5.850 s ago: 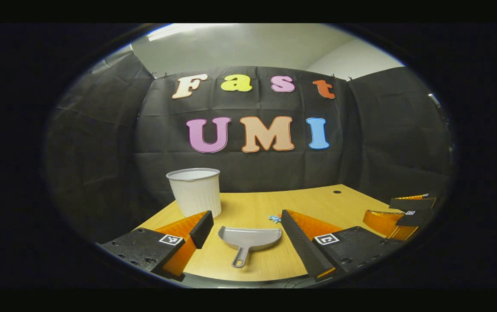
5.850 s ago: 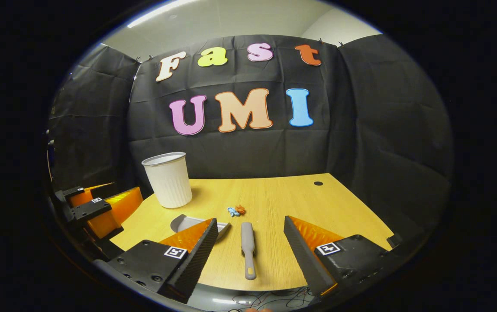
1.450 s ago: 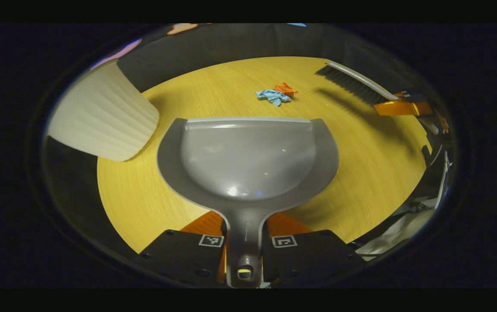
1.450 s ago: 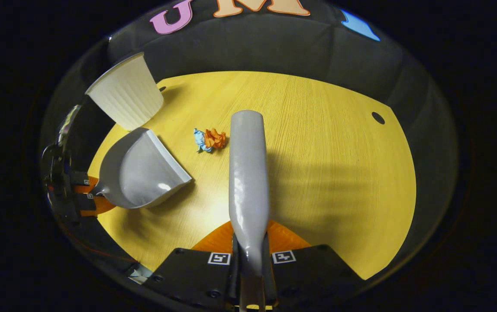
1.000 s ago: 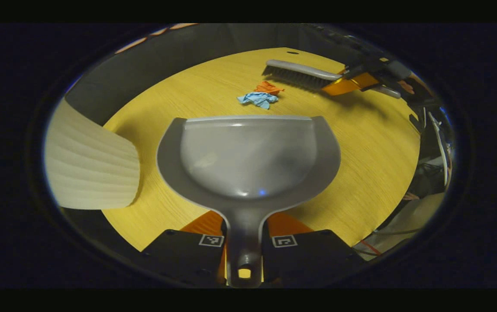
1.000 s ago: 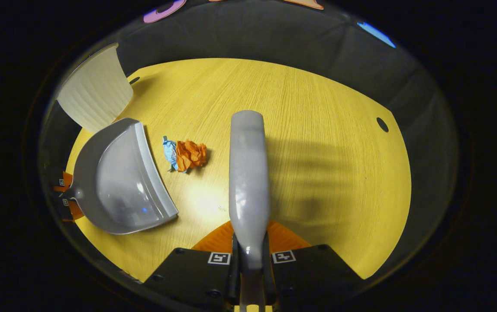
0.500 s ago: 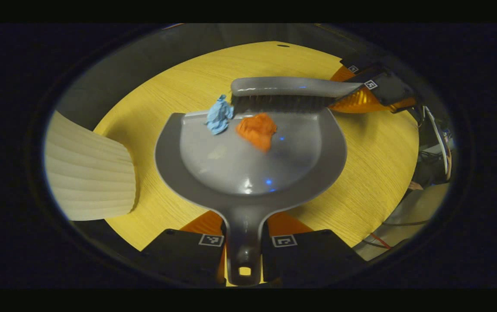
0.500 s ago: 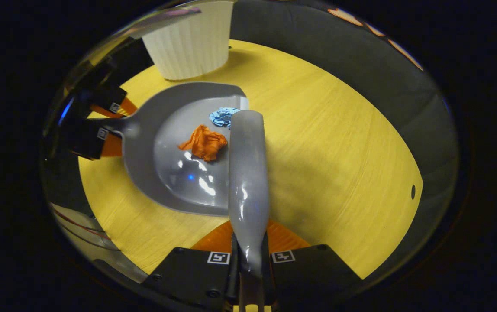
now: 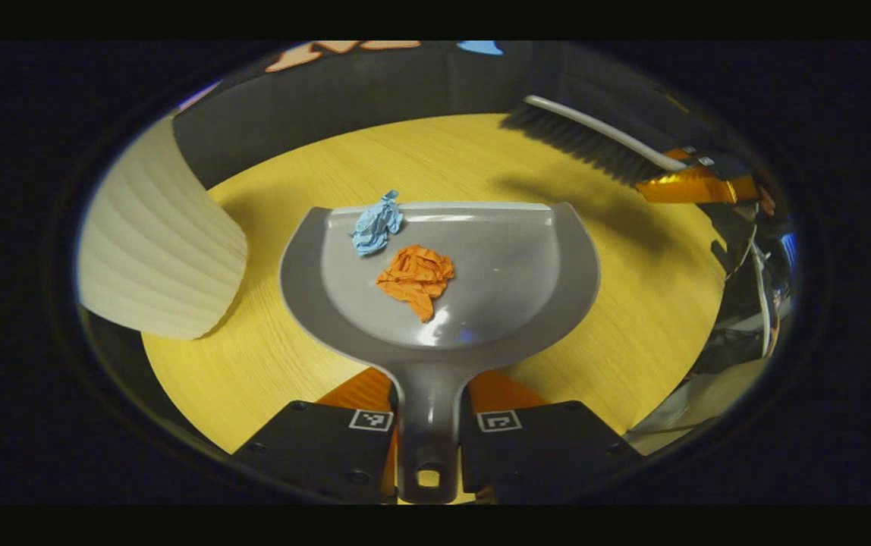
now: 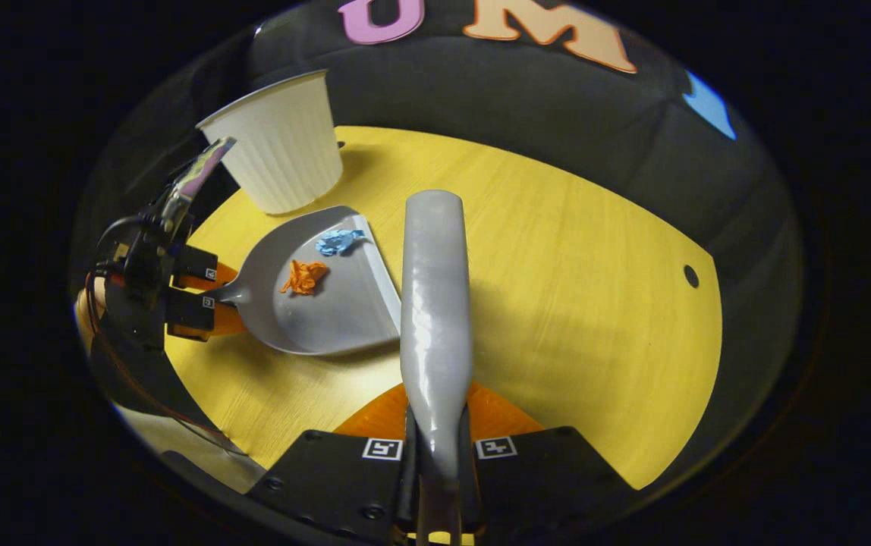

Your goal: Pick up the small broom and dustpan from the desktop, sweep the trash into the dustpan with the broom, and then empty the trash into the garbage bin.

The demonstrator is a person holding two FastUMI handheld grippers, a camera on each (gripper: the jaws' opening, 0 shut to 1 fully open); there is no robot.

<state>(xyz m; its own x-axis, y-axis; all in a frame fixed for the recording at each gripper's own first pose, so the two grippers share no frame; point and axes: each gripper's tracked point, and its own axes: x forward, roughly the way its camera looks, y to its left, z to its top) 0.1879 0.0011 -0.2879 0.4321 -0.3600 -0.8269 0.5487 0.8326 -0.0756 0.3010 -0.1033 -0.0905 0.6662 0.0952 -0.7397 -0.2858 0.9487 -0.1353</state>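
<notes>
Both grippers are clenched: the left gripper [image 9: 428,425] is clamped on the handle of the grey dustpan [image 9: 496,265], and the right gripper [image 10: 437,455] is clamped on the handle of the broom [image 10: 435,303]. An orange paper scrap [image 9: 416,277] and a blue paper scrap [image 9: 375,226] are seen inside the pan, the blue one at its front lip. The white garbage bin [image 9: 155,258] is seen on the wooden desktop [image 9: 655,303] just left of the pan. The broom is held above the desktop, apart from the pan.
</notes>
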